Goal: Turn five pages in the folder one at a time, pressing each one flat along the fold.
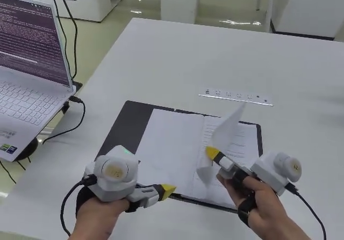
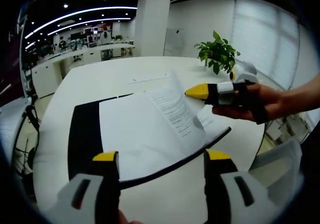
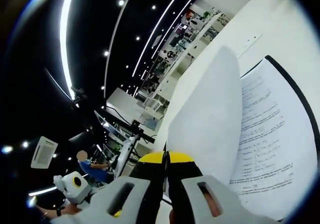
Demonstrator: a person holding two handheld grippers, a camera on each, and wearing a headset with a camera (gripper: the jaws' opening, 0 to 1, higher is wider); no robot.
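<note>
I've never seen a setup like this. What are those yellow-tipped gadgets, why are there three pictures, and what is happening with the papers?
There is no robot here. A person holds a two-jawed hand tool, a gripper, in each hand. One picture comes from a camera on the person's head, looking down at the white table. The two round pictures come from cameras riding on the grippers. On the table lie an open black folder of printed sheets, a silver laptop and a flat white power strip. The right gripper is shut on one white page, holding it raised above the stack. The left gripper is open and holds nothing, near the folder's front edge.
</note>
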